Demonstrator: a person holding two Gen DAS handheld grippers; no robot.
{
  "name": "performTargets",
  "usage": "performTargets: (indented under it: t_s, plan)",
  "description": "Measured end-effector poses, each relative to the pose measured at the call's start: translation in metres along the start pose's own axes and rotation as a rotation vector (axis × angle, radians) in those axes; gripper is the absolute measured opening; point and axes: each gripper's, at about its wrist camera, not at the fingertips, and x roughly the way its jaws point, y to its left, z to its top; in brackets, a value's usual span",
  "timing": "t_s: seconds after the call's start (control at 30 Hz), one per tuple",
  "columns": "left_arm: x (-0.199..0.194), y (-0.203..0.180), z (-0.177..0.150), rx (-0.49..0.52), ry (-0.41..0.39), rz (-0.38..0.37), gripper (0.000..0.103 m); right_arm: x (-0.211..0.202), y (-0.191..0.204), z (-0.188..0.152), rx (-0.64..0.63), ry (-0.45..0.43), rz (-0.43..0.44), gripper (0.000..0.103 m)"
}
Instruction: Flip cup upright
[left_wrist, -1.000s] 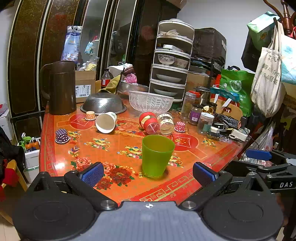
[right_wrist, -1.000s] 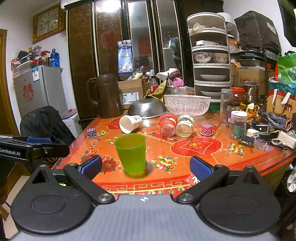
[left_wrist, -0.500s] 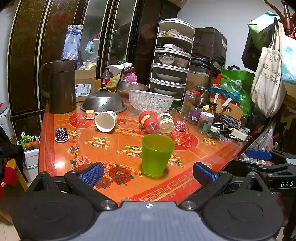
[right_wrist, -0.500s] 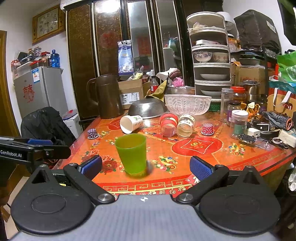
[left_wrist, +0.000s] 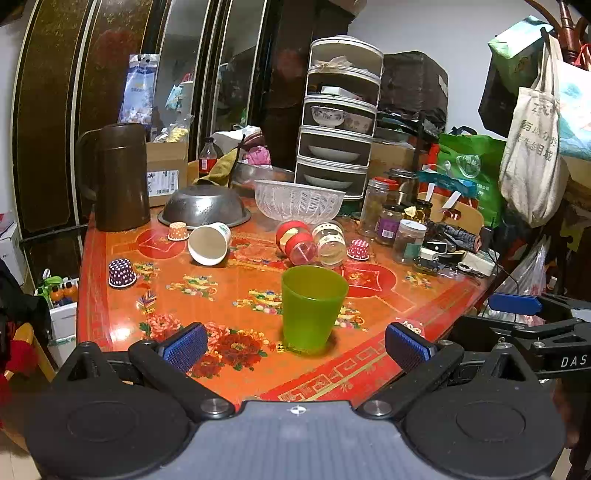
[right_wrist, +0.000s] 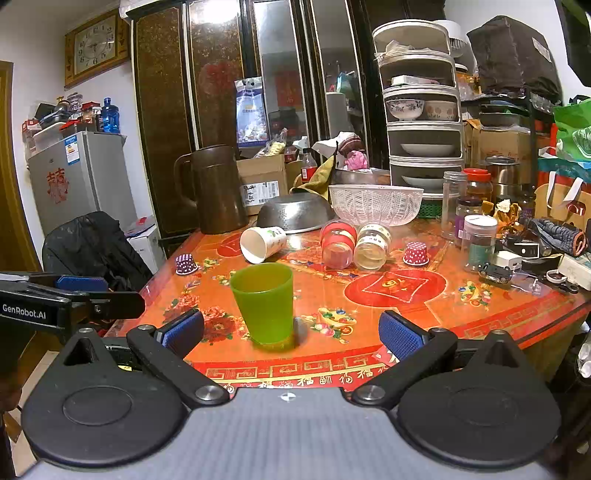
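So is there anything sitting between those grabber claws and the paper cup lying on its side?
Yes. The green cup stands upright in front of both open grippers, left and right, with the tipped white paper cup farther back behind it. From the left it is less in line.

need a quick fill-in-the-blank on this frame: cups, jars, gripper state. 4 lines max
1. The green cup stands ____ on the table.
2. The white paper cup lies on its ____.
3. Both the left gripper and the right gripper are ____, holding nothing.
4. The red-lidded jar lies beside a clear jar, in front of the white ____.

Missing words: upright; side; open; basket
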Motion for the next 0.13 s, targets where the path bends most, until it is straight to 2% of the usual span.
performTargets:
  t_s: [0.13]
  plan:
    - [0.0, 0.0005, -0.0009, 0.004, -0.017, 0.009, 0.103, 0.0018, 0.0006, -0.0006, -0.003, -0.001, 0.007, 0.102]
